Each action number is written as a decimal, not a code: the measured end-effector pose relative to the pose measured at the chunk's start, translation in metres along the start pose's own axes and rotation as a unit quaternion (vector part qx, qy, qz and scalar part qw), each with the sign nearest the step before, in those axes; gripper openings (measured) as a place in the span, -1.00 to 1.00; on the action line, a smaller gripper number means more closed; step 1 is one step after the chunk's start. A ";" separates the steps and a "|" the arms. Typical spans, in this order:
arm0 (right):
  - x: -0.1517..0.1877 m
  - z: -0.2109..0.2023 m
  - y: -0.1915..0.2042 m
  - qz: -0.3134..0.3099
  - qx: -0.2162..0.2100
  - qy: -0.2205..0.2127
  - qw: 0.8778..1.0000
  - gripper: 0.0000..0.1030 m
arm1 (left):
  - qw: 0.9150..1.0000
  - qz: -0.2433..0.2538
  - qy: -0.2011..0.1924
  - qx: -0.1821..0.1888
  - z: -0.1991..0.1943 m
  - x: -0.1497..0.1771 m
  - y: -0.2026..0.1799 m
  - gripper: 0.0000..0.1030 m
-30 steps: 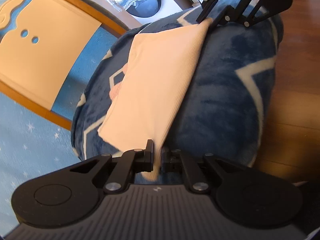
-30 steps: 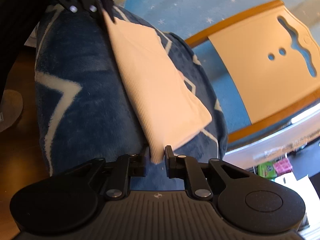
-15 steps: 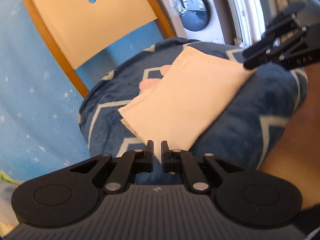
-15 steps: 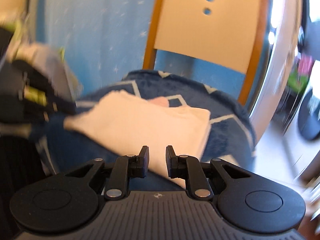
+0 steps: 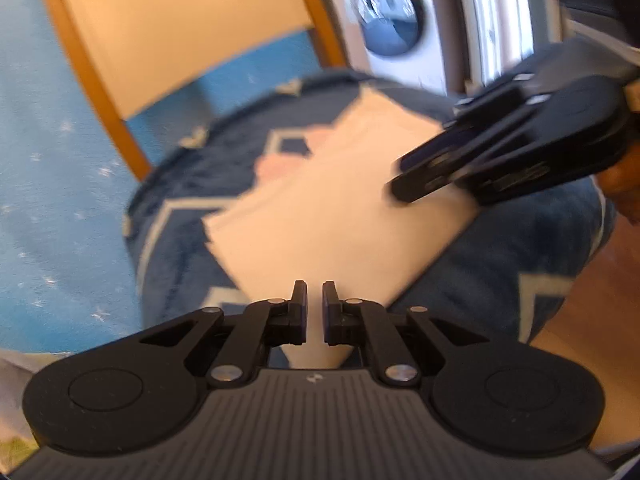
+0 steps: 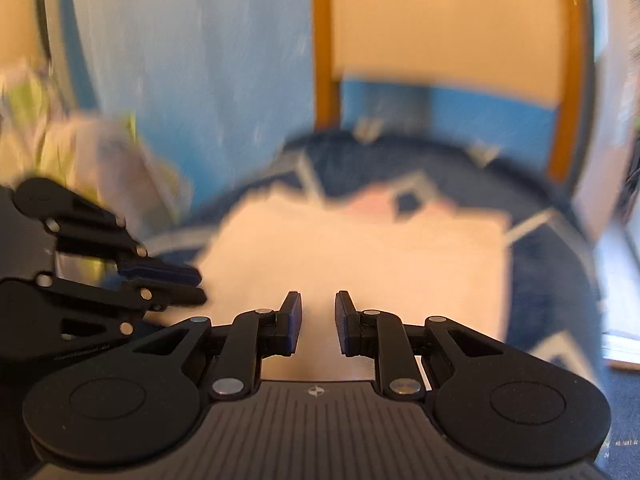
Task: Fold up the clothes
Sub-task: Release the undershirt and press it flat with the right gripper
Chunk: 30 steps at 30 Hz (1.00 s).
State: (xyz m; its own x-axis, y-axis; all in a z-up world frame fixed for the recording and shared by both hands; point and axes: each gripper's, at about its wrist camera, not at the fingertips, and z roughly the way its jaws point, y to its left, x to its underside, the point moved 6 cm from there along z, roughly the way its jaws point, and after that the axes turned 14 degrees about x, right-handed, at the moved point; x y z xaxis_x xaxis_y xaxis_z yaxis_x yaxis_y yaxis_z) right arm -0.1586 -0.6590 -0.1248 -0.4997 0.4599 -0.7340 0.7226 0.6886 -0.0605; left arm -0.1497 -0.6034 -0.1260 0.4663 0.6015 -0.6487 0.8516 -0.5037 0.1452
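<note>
A: Left gripper [image 5: 315, 312] low over the near edge of the folded cream garment [image 5: 344, 220]; fingers parted by a narrow gap, cloth visible behind the gap, nothing pinched; seen again at the left of the right wrist view [image 6: 196, 284], pointing rightward at the garment's left edge.

B: Right gripper [image 6: 318, 322] level, aimed across the same garment [image 6: 360, 264]; fingers spread wider, nothing between them; seen in the left wrist view [image 5: 404, 188] entering from the right, tips over the garment's right part, contact with the cloth impossible to judge through blur.

A: Counted: two grippers; one folded cream garment, a roughly rectangular stack; one pink patch [image 5: 276, 164] showing at its far edge.

B: Pink patch [image 6: 376, 204] likewise at the far edge here; whether separate cloth or part of the garment, unclear.

A: Resting on a dark blue plush blanket [image 5: 520, 248] with pale zigzag lines, draped over a rounded support; one blanket.

B: Beyond: one wooden chair [image 5: 168, 36] with pale panel and orange-brown frame, on light blue carpet [image 5: 52, 216] flecked with white stars; one white washing machine [image 5: 390, 20] with round dark door; wood floor [image 5: 600, 292] at right.

A: Yellow-green blurred clutter [image 6: 80, 160] at left in the right wrist view; unidentifiable.
</note>
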 end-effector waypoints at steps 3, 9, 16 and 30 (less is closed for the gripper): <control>-0.023 0.000 -0.001 0.010 -0.003 -0.025 1.000 -0.61 | 1.000 0.004 0.008 0.005 0.003 0.005 -0.003 -0.90; -0.053 0.044 -0.001 0.023 -0.007 -0.003 1.000 -0.60 | 1.000 -0.009 0.001 0.016 0.003 0.009 0.000 -0.91; -0.058 0.056 -0.027 0.080 0.004 0.004 0.997 -0.56 | 0.999 -0.019 -0.003 0.027 0.000 0.011 0.004 -0.90; -0.009 0.006 -0.119 0.183 0.067 -0.014 0.981 -0.50 | 0.999 -0.032 -0.005 0.007 -0.004 0.011 0.002 -0.88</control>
State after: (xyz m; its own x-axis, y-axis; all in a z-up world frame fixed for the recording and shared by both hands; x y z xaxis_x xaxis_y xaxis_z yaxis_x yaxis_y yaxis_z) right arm -0.2373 -0.7487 -0.1156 -0.1828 0.6456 -0.7415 0.9087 0.3989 0.1233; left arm -0.1420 -0.5950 -0.1298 0.4088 0.6262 -0.6639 0.8759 -0.4735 0.0927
